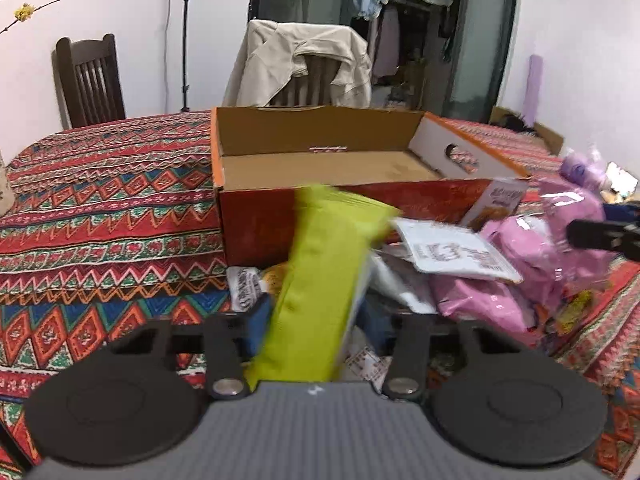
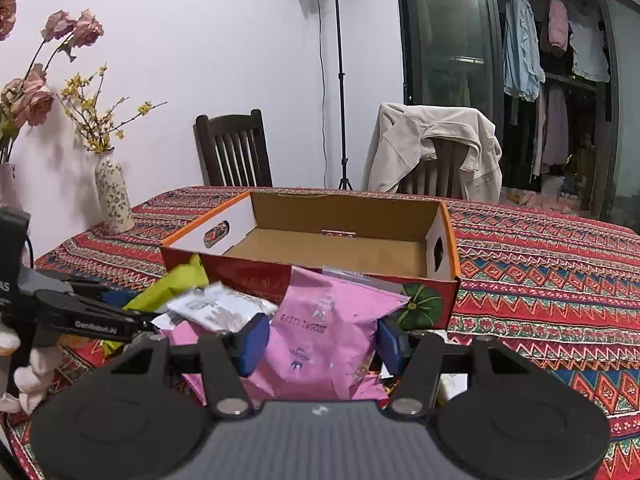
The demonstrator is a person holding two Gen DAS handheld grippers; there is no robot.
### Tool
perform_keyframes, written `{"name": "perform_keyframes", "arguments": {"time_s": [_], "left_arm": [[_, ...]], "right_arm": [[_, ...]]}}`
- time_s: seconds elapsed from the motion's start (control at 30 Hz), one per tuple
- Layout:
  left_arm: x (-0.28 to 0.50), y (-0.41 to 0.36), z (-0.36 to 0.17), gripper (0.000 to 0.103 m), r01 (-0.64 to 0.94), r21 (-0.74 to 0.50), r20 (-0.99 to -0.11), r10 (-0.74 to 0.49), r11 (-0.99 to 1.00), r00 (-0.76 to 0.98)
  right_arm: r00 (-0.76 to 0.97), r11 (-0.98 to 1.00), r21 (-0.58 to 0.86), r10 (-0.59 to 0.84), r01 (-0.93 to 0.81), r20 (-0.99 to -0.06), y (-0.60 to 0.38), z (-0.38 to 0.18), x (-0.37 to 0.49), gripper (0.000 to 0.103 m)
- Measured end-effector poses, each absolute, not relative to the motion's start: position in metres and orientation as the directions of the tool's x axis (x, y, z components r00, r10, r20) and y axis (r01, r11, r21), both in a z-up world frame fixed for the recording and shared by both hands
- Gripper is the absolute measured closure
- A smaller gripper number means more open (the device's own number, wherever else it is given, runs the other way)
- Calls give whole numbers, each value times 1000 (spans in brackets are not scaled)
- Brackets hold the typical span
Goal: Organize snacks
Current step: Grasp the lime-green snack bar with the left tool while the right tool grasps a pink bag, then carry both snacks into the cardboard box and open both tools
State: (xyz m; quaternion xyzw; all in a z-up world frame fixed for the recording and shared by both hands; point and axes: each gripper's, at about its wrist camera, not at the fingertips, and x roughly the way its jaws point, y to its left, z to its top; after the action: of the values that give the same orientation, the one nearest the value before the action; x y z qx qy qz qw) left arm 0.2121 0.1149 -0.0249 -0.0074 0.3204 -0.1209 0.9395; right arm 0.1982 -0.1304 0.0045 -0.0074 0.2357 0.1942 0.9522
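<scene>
An open orange cardboard box [image 1: 320, 168] stands empty on the patterned table; it also shows in the right wrist view [image 2: 344, 248]. My left gripper [image 1: 316, 324] is shut on a yellow-green snack bag [image 1: 320, 280], held upright in front of the box. My right gripper [image 2: 320, 340] is shut on a pink snack bag [image 2: 324, 332], also in front of the box. A pile of snack packets lies before the box: white packets [image 1: 452, 252] and pink bags [image 1: 532, 248]. The left gripper and green bag [image 2: 176, 284] show at the left of the right wrist view.
A floral vase [image 2: 114, 196] stands at the table's far left. Two chairs stand behind the table, one dark wood [image 2: 234, 152], one draped with a beige jacket [image 2: 436, 148]. The striped tablecloth [image 1: 100, 220] covers the table.
</scene>
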Motion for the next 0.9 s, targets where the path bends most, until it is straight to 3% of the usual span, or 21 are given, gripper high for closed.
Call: {"name": "perform_keyframes", "arguments": {"time_s": [0.53,0.9], "left_arm": [[175,104,9,63,153,-77,-502,-170,985,848],[182,100,58,63,74,-115,-452,-118,991,884]], "right_arm": [[798,911,109,402,-398,-450,-123,9,202,46],[807,908,143,416,-394,-419,-131,42,208,46]]}}
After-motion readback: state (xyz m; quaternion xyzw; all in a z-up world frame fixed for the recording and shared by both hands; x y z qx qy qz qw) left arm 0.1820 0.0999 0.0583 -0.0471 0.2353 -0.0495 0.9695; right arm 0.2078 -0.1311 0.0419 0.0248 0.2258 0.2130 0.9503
